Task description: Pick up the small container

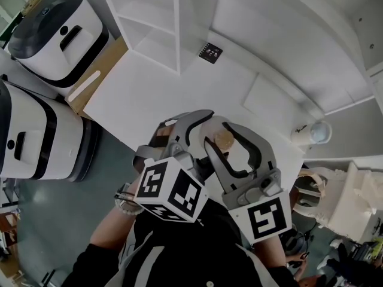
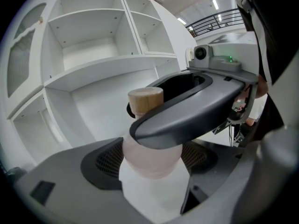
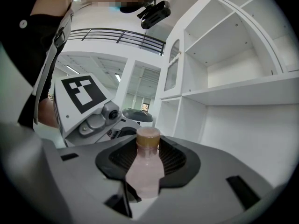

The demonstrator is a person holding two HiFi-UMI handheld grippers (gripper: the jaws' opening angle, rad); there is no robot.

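The small container [image 1: 224, 139] is a pale pink translucent bottle with a tan cap, held in the air above the white table [image 1: 179, 88]. Both grippers meet around it close to my body. In the left gripper view the container [image 2: 149, 160] fills the gap between the mesh pads of my left gripper [image 2: 152, 174], and one dark jaw of the right gripper [image 2: 196, 115] crosses in front of it. In the right gripper view the container [image 3: 145, 171] stands upright between the pads of my right gripper [image 3: 145, 169], which press on its body. The left gripper's marker cube [image 3: 81, 94] shows beyond it.
White open shelves [image 1: 149, 23] stand at the table's back. Two white and black machines [image 1: 54, 34] [image 1: 36, 136] sit on the floor at the left. A small black marker tag [image 1: 210, 52] lies on the table. At the right are a small white object [image 1: 314, 133] and a pale model [image 1: 353, 196].
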